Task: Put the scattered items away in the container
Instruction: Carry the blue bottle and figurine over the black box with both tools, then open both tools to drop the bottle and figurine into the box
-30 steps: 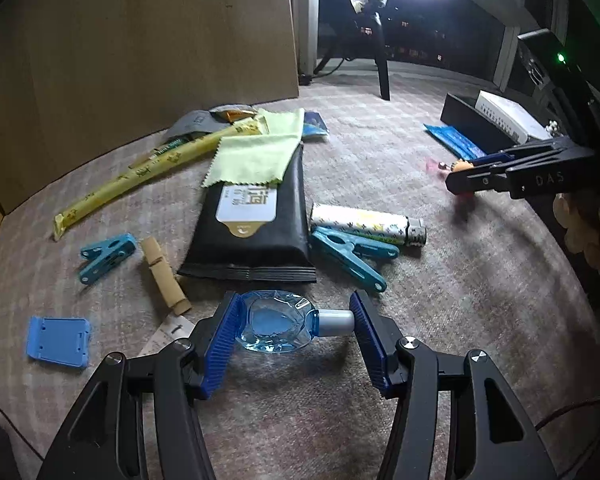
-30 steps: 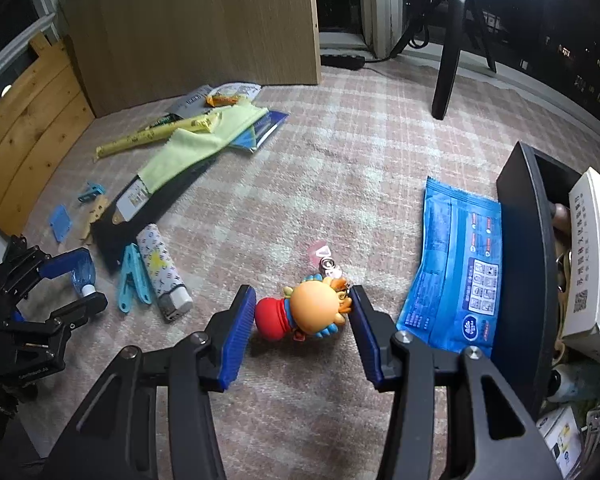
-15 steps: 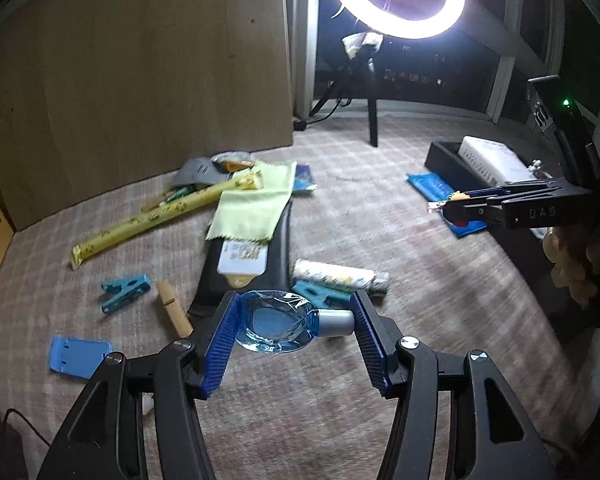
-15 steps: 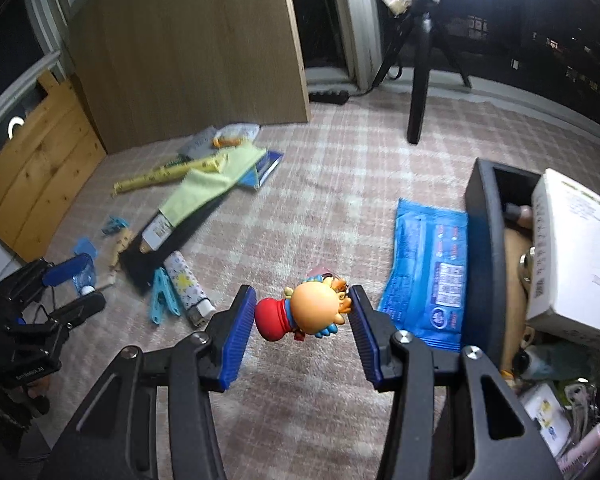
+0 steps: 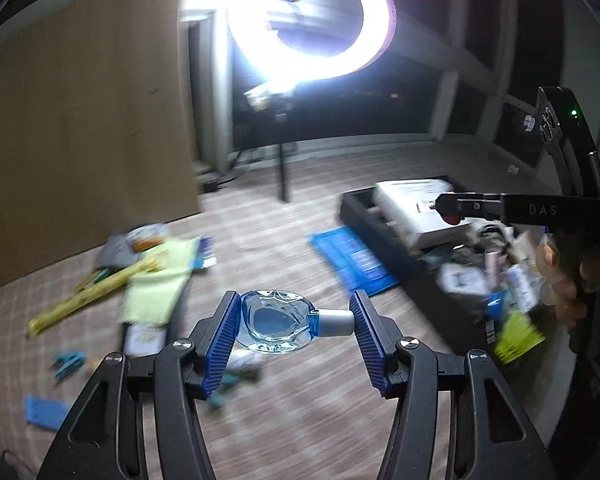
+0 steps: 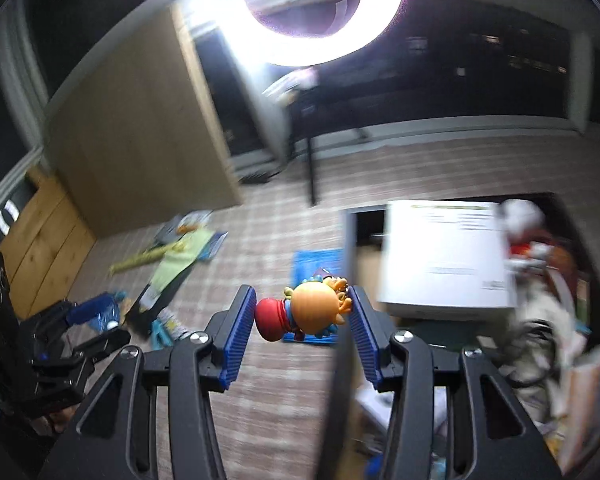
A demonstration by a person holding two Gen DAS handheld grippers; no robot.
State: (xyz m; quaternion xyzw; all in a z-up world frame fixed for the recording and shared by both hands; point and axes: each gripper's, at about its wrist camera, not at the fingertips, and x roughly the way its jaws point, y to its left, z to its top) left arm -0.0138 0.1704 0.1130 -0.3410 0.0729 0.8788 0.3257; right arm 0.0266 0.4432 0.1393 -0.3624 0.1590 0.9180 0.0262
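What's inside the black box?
The black box holds a big white carton on top, with small jumbled things beside it, too blurred to name. Whatever lies under the carton is hidden.

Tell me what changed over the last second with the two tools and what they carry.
Both tools lifted off the carpet and swung toward the black container. The left tool carried the blue bottle up; the right tool brought the toy figure up to the container's edge. Both grips are unchanged, nothing released. The scattered items stayed put.
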